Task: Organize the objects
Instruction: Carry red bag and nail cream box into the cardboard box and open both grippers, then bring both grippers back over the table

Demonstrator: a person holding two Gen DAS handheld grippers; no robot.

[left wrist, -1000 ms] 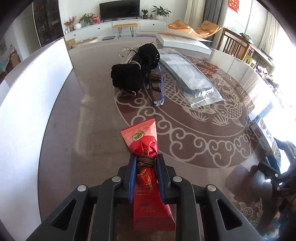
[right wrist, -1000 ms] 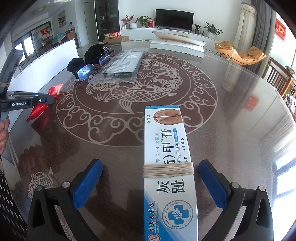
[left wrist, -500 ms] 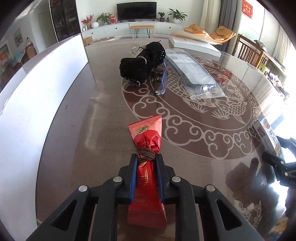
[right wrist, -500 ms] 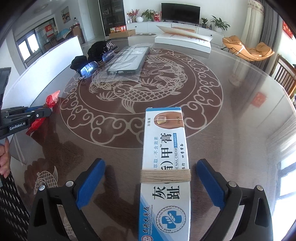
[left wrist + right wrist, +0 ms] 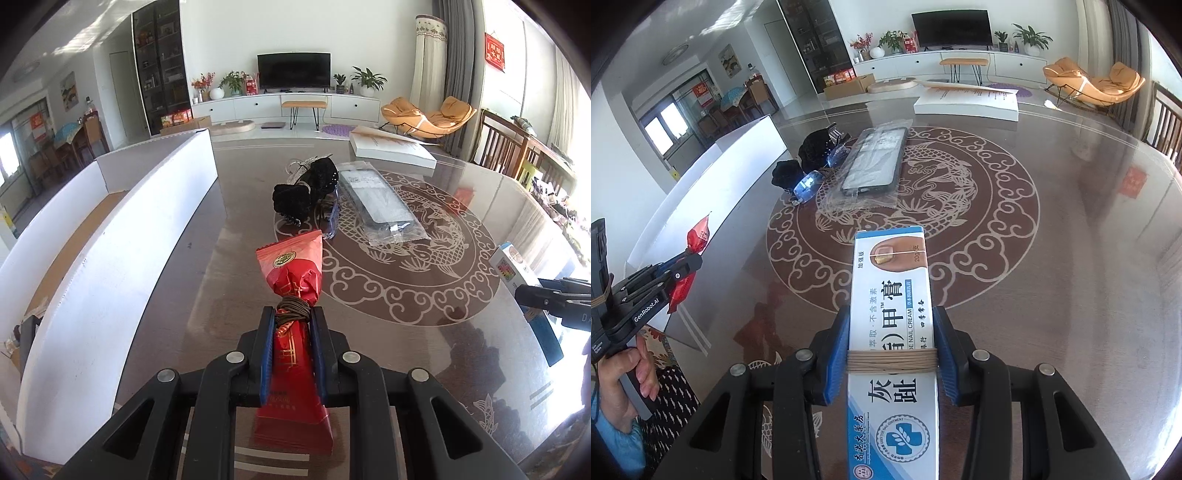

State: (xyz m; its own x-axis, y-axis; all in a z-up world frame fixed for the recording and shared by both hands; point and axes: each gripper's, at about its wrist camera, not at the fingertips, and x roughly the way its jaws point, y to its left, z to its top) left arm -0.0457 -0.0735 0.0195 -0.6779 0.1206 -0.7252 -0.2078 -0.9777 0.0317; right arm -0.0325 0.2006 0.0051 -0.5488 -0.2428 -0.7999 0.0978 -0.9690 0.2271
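Observation:
My left gripper is shut on a red snack packet tied with brown cord, held above the table beside the white box. My right gripper is shut on a blue-and-white nail cream box bound with a tan band. The left gripper and red packet also show in the right wrist view at the left, and the nail cream box shows at the right edge of the left wrist view.
On the patterned table lie a black fuzzy hair clip, glasses and a phone case in a clear bag. A flat white box lies at the far edge. The long white box has an open top with a brown floor.
My right gripper has closed on the nail cream box, which was lying between open jaws. My left gripper has lifted the red packet higher and tilted up.

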